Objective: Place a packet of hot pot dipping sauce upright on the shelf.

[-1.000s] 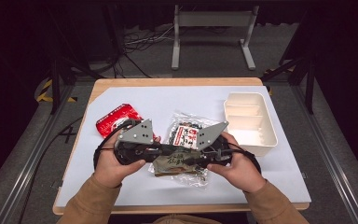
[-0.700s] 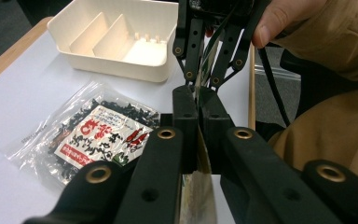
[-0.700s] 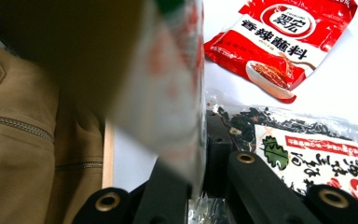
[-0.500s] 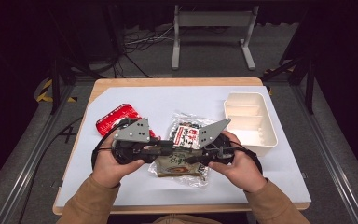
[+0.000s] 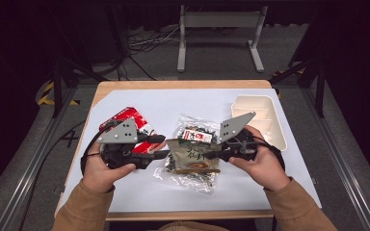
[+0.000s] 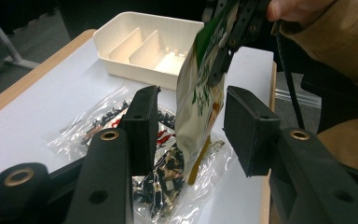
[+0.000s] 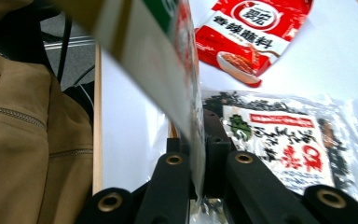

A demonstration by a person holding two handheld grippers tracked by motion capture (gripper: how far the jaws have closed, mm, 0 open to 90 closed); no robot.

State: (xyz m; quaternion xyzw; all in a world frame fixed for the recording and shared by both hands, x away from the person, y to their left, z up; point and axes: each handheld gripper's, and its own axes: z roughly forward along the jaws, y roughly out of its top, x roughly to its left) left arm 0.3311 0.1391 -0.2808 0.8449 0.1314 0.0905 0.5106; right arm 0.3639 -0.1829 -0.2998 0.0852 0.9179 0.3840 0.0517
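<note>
Leftward the left gripper (image 5: 160, 147) has moved, its fingers (image 6: 140, 126) just opening, spread beside the packet (image 5: 192, 155). Right gripper (image 5: 212, 155) fingers (image 7: 214, 154) pinch its edge above the tabletop (image 5: 139, 187).

- The person's left hand (image 5: 101, 169) is gripping the left gripper (image 5: 160, 147) from below, pointing it level toward the table's middle; its jaws have just been opening and are standing apart, pads off the packet (image 5: 192, 155) hanging between them.
- The right hand (image 5: 262, 166) is holding the right gripper (image 5: 211, 155) facing the left one, its jaws clamped on that packet's edge.
- Both forearms, in tan sleeves (image 5: 84, 211), are coming in from the near edge, angled inward.
</note>
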